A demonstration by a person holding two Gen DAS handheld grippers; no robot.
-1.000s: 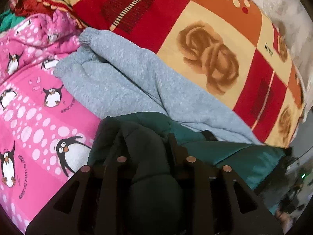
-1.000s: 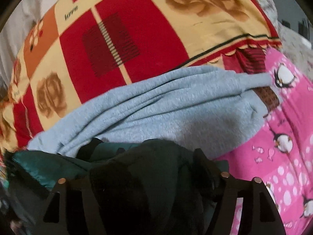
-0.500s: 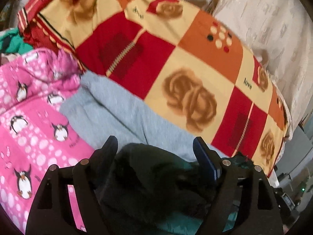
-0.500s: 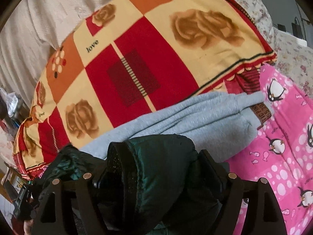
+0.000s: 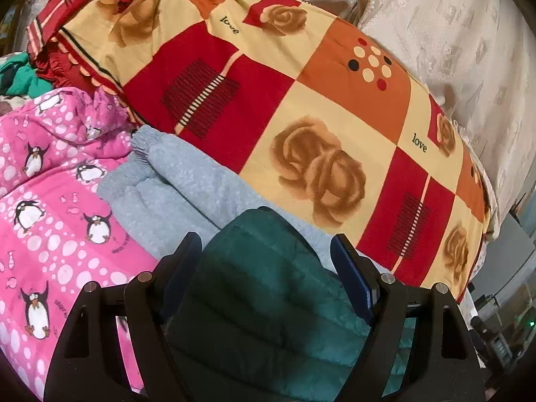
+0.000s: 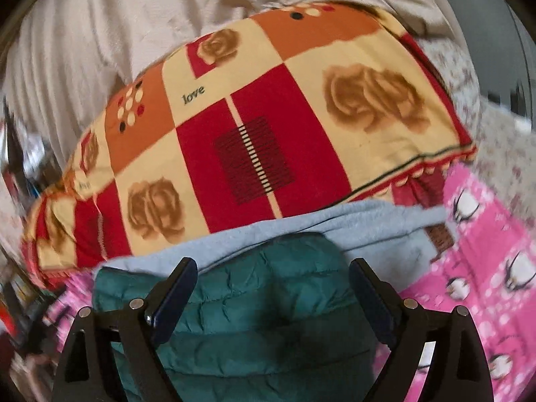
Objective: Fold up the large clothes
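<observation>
Now that both claws have let go, I read the fold I was carrying as laid down. Ahead of both claws the biggest thing is the patchwork quilt [image 5: 301, 107] with its rose squares, bunched up against the pale bedspread [image 5: 452, 33] behind it. Nearer, the grey sweatshirt [image 5: 187, 184] lies along the quilt's edge, on the pink penguin blanket [image 5: 50, 217], which spreads left of my left claw and right of my right one.

A second ago each claw was pinched on a wad of the green puffer jacket [image 5: 268, 284]; half a second ago the fingers were spreading. Now the left claw [image 5: 266, 258] stands wide apart with the jacket lying slack between and under its fingers, and the right claw [image 6: 273, 278] is the same, gripping nothing. I judge the jacket folded over and resting partly on the sweatshirt, ready for pressing flat or another fold.

The right view, though motion-blurred, shows the jacket's folded edge and quilted seams and a brown label [image 6: 442, 238] by the sweatshirt. The left view alone shows the sweatshirt's ribbed cuff [image 5: 140, 140], some green fabric [image 5: 20, 77] far left, and clutter low to the right.
</observation>
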